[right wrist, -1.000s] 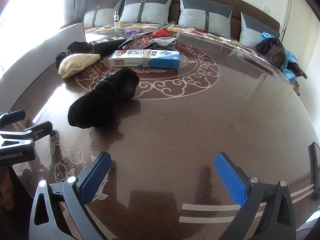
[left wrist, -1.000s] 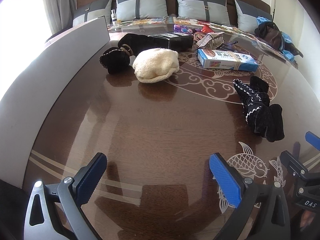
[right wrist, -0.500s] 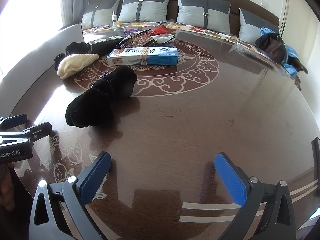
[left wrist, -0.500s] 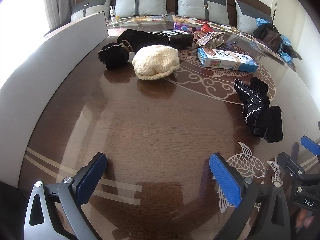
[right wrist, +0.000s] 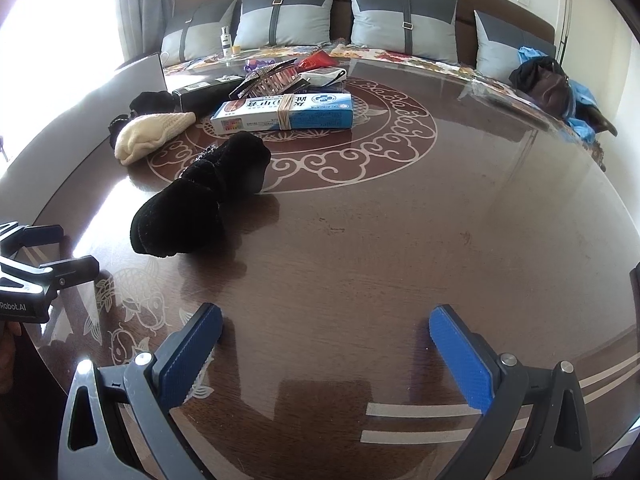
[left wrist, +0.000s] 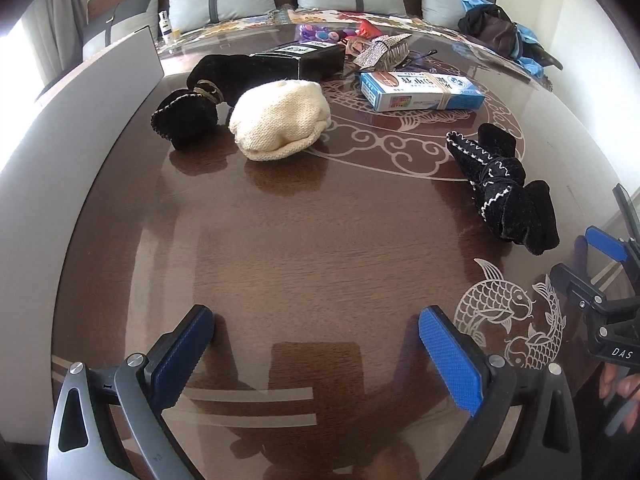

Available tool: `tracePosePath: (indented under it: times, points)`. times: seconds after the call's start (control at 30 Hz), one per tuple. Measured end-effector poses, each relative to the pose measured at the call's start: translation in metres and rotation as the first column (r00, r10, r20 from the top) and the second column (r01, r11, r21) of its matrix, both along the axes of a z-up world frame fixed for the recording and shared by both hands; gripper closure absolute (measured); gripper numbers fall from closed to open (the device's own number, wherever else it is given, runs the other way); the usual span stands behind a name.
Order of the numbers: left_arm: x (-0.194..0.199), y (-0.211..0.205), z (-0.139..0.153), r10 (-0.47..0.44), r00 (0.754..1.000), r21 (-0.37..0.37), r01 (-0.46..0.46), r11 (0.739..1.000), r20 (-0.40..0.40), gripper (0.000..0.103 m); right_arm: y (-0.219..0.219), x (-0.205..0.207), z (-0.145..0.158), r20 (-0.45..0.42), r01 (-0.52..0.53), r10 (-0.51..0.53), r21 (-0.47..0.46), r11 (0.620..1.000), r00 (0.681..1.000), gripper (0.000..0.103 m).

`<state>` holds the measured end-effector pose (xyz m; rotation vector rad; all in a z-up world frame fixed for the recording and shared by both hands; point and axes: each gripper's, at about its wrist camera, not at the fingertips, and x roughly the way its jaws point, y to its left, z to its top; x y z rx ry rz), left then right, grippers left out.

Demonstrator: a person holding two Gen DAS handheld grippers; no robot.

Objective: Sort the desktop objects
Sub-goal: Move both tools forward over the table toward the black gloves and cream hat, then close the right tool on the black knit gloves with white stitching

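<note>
On the round brown table lie a cream knit hat, a black velvet pouch, a black box, a blue-and-white carton and a black trimmed cloth bundle. My left gripper is open above bare wood near the table's front edge, empty. My right gripper is open too, holding nothing, with the black bundle ahead to its left. The carton and the cream hat lie farther back. Each gripper shows at the edge of the other's view.
A glittery hair clip and small colourful items sit at the table's far side. A grey panel rises along the left rim. A sofa with grey cushions stands behind, with dark bags on it.
Both grippers have shifted slightly; the left wrist view has turned a little leftward and the right one has edged forward. Both stay open, and no object has moved.
</note>
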<state>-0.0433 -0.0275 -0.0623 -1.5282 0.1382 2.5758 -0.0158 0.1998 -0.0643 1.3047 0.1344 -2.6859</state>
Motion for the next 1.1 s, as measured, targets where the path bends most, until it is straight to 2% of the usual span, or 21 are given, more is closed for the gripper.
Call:
tracePosePath:
  times: [0.1, 0.3, 0.5, 0.9, 0.97, 1.1]
  points:
    - [-0.001, -0.004, 0.0, -0.007, 1.0, 0.006, 0.007, 1.0, -0.012, 0.0, 0.0, 0.0, 0.0, -0.004, 0.006, -0.006, -0.001, 1.0, 1.0, 0.0]
    - [0.003, -0.003, -0.001, 0.051, 0.998, 0.01, -0.05, 0.999, -0.042, 0.0, -0.001, 0.0, 0.0, -0.008, 0.015, -0.015, 0.0, 1.0, 1.0, 0.0]
    - [0.004, -0.004, -0.001, 0.051, 0.998, 0.01, -0.051, 0.999, -0.047, 0.0, -0.001, 0.0, -0.001, -0.014, 0.015, -0.015, 0.001, 1.0, 1.0, 0.0]
    - [0.005, -0.005, -0.001, 0.045, 0.997, 0.015, -0.044, 0.999, -0.059, 0.0, 0.001, -0.003, 0.001, 0.049, -0.007, 0.007, 0.009, 1.0, 0.999, 0.0]
    - [0.005, -0.005, -0.001, 0.044, 0.997, 0.017, -0.043, 0.999, -0.055, 0.0, 0.003, -0.002, 0.008, 0.071, 0.005, -0.002, -0.032, 0.999, 0.997, 0.0]
    - [0.004, -0.005, -0.001, 0.043, 0.998, 0.016, -0.043, 0.999, -0.051, 0.0, -0.007, -0.002, 0.04, -0.004, -0.013, 0.013, -0.123, 0.992, 1.0, 0.0]
